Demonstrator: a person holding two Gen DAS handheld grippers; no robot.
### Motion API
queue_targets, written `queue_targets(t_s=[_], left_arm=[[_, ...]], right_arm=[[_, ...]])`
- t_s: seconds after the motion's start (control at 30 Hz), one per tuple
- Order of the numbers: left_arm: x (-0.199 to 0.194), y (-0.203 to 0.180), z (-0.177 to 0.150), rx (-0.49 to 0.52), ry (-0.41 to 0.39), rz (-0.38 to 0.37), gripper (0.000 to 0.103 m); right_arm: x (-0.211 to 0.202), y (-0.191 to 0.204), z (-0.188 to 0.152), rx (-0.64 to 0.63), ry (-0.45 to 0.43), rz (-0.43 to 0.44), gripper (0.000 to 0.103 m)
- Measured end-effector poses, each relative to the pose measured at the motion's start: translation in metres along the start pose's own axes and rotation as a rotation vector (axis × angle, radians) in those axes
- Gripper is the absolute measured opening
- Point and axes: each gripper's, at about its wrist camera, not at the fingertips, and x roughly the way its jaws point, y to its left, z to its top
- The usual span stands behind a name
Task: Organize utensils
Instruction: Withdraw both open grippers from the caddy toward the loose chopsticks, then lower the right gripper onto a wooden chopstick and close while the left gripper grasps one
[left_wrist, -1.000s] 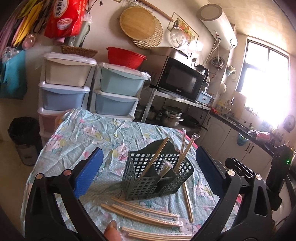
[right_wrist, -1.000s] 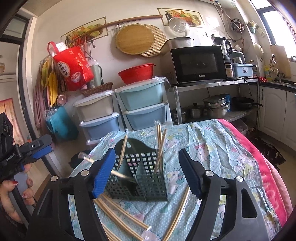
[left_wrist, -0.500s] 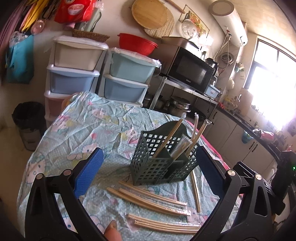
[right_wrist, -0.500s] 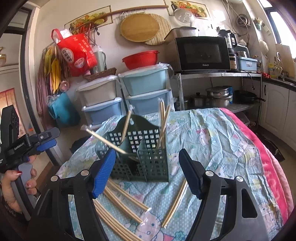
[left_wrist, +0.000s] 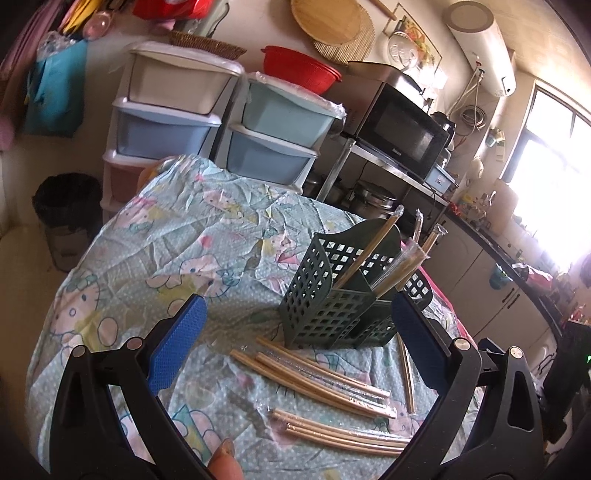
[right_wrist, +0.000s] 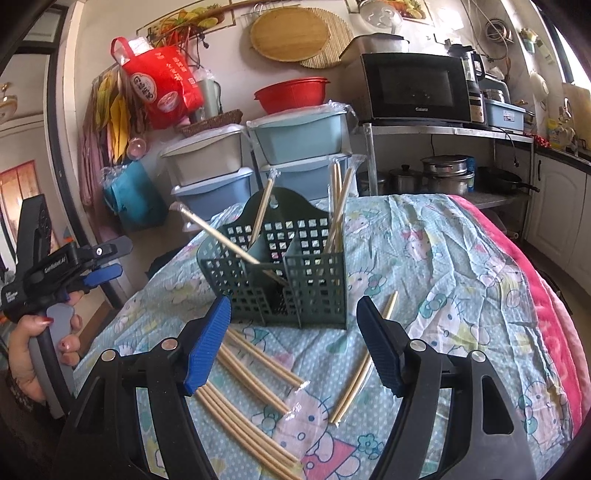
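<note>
A dark green slotted utensil holder (left_wrist: 332, 295) (right_wrist: 280, 273) stands on the cartoon-print tablecloth (left_wrist: 147, 258). Several wrapped chopsticks (right_wrist: 258, 218) stand in it, and one (right_wrist: 218, 236) leans far out to the left. More wrapped chopsticks lie loose on the cloth in front of the holder (left_wrist: 314, 376) (right_wrist: 255, 373), closer to me (left_wrist: 343, 432) (right_wrist: 243, 424), and beside it on the right (left_wrist: 406, 376) (right_wrist: 362, 365). My left gripper (left_wrist: 295, 343) is open and empty above the loose chopsticks. My right gripper (right_wrist: 293, 345) is also open and empty, just short of the holder.
A hand holds the left gripper (right_wrist: 114, 260) off the table's left edge. Stacked plastic drawers (left_wrist: 170, 110) and a black bin (left_wrist: 66, 210) stand behind the table. A microwave (right_wrist: 417, 85) sits on a metal rack with pots. A pink blanket (right_wrist: 535, 295) edges the table's right side.
Both grippers have sunk toward the table and drawn closer to the loose chopsticks; the left view has rolled a little. Jaws stay as wide as before. Nothing was picked up.
</note>
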Motion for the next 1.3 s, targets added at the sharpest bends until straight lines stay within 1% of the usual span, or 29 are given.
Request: queue_targets(t_s=[0.17, 0.53, 0.77, 0.8, 0.87, 0.93, 0.97, 1.03, 1.1, 1.2, 1.3], left_arm=[[0.004, 0.01, -0.003, -0.025, 0.016, 0.013, 0.092], [0.02, 0.027, -0.019, -0.039, 0.076, 0.056, 0.092], [0.034, 0.043, -0.029, -0.079, 0.132, 0.076, 0.092], [0.037, 0.045, -0.03, -0.087, 0.14, 0.078, 0.09], [0.042, 0.051, -0.033, -0.107, 0.159, 0.079, 0.083], [0.047, 0.054, -0.035, -0.119, 0.172, 0.074, 0.069], [0.049, 0.057, -0.036, -0.126, 0.176, 0.072, 0.066], [0.053, 0.06, -0.037, -0.137, 0.19, 0.062, 0.056], [0.057, 0.062, -0.038, -0.15, 0.206, 0.055, 0.049], [0.065, 0.067, -0.04, -0.164, 0.232, 0.055, 0.044], [0.072, 0.071, -0.042, -0.182, 0.252, 0.054, 0.043]], right_arm=[[0.004, 0.001, -0.008, -0.007, 0.028, 0.01, 0.068], [0.015, 0.004, -0.026, -0.033, 0.104, 0.029, 0.068], [0.03, 0.007, -0.042, -0.055, 0.187, 0.045, 0.067], [0.033, 0.007, -0.044, -0.058, 0.2, 0.05, 0.065], [0.038, 0.008, -0.05, -0.065, 0.227, 0.062, 0.06], [0.042, 0.009, -0.055, -0.074, 0.249, 0.073, 0.055], [0.045, 0.01, -0.057, -0.079, 0.258, 0.072, 0.054], [0.048, 0.011, -0.062, -0.087, 0.276, 0.074, 0.048], [0.053, 0.011, -0.066, -0.085, 0.295, 0.076, 0.046], [0.06, 0.008, -0.07, -0.069, 0.321, 0.084, 0.044], [0.065, 0.005, -0.071, -0.048, 0.342, 0.095, 0.043]])
